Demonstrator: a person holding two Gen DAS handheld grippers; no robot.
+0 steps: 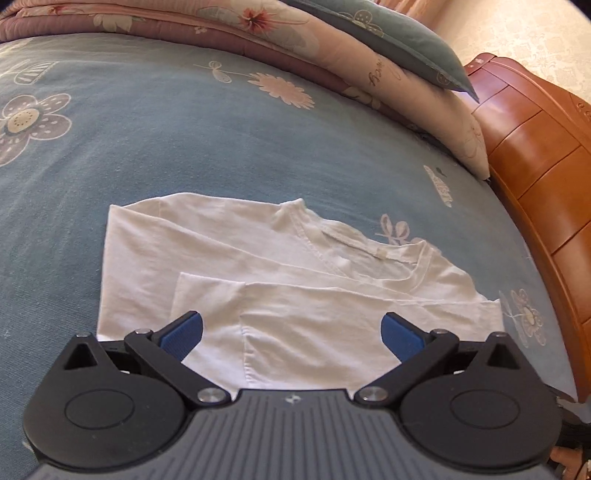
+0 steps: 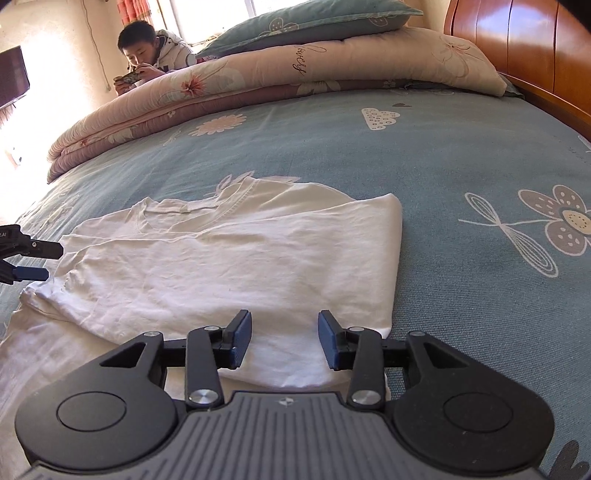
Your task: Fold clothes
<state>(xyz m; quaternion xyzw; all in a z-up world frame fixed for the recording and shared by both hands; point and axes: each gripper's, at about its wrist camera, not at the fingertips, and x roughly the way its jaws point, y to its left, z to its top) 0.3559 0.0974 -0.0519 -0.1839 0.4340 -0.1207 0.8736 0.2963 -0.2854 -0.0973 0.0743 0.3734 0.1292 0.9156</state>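
blue bedsheet (image 1: 184, 147) bears white shirt (image 1: 221, 258), near edge hidden

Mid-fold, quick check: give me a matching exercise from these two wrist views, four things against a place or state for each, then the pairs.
Things:
1. white T-shirt
2. pillow
3. left gripper
4. headboard

Places or states:
A. on top of the rolled quilt
B. orange wood, at the edge of the bed
C. partly folded, flat on the blue sheet
D. jaws spread wide, nothing between them

Pairs: 1-C, 2-A, 3-D, 4-B
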